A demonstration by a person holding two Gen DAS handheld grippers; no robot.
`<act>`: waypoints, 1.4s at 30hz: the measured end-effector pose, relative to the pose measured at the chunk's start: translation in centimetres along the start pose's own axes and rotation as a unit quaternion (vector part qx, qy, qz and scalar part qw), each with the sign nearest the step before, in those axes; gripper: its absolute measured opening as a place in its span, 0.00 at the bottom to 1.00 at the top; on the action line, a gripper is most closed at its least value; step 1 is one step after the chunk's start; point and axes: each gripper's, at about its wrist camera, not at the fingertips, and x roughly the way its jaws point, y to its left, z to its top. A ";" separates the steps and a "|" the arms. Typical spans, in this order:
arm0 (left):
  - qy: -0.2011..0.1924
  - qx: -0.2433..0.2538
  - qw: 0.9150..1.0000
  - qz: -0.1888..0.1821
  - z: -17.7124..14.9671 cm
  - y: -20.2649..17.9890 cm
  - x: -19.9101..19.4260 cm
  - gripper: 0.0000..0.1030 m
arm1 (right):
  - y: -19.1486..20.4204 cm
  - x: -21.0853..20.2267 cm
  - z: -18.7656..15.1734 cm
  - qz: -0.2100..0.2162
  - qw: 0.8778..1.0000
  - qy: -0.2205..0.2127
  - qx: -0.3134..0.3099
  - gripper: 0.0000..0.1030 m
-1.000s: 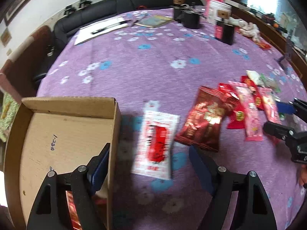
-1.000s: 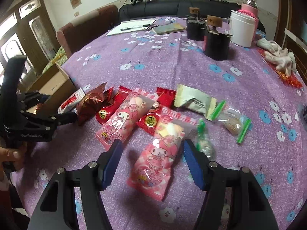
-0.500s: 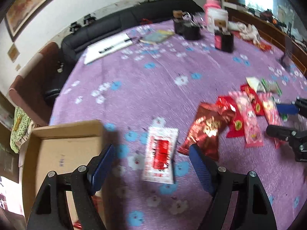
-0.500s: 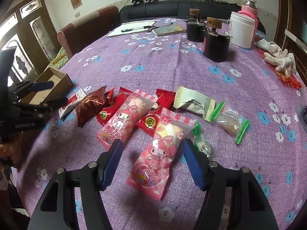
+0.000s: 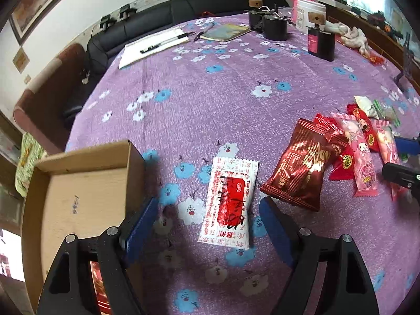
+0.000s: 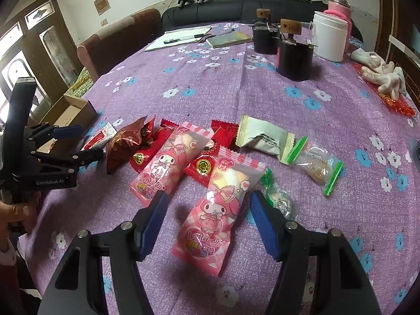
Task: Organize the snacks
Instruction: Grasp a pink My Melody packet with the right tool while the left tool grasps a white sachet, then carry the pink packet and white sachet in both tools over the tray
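My left gripper [image 5: 208, 211] is open and empty, its jaws on either side of a white and red snack packet [image 5: 229, 200] lying flat on the purple cloth. An open cardboard box [image 5: 81, 199] sits to its left with a red packet [image 5: 98, 291] inside at the near end. A dark red bag [image 5: 302, 166] lies to the right. My right gripper [image 6: 207, 204] is open and empty over a pink My Melody packet [image 6: 218, 210]. A second pink packet [image 6: 168, 161], red packets [image 6: 203, 166], a cream packet [image 6: 262, 136] and clear bags [image 6: 315, 166] lie around it. The left gripper also shows in the right wrist view [image 6: 86, 143].
Black jars [image 6: 294, 57], a white canister [image 6: 329, 36], a pink flask [image 6: 340, 6], a notebook [image 6: 228, 39], paper with pens [image 6: 181, 38] and white gloves [image 6: 380, 76] stand at the table's far side. A sofa [image 6: 223, 10] lies behind.
My left gripper has swung right from over the box and now straddles the white and red packet. My right gripper has stayed over the pink packet.
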 end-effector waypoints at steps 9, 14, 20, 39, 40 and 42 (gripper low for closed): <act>0.002 -0.038 0.997 -0.065 -0.8 -0.1 -0.1 0.81 | 0.9 0.7 0.0 -0.047 0.999 0.007 -0.024 0.49; -0.008 -0.043 0.997 -0.063 -0.9 0.0 -0.5 0.63 | 0.5 0.3 -0.1 -0.059 0.998 0.008 -0.027 0.29; -0.010 -0.039 0.998 -0.058 -0.9 0.9 -0.7 0.33 | 0.4 -0.1 -0.2 -0.051 0.998 -0.002 -0.024 0.26; -0.041 0.001 0.997 -0.062 -0.8 -1.1 -2.5 0.30 | -0.6 -1.5 -0.3 -0.009 1.000 -0.025 -0.007 0.25; -0.048 -0.002 0.997 -0.064 -0.9 -1.0 -3.1 0.30 | -0.7 -1.9 -0.3 -0.004 1.000 -0.030 -0.005 0.25; -0.060 -0.007 0.996 -0.066 -1.2 -0.9 -4.2 0.30 | -0.7 -2.5 -0.2 0.001 0.999 -0.037 -0.005 0.25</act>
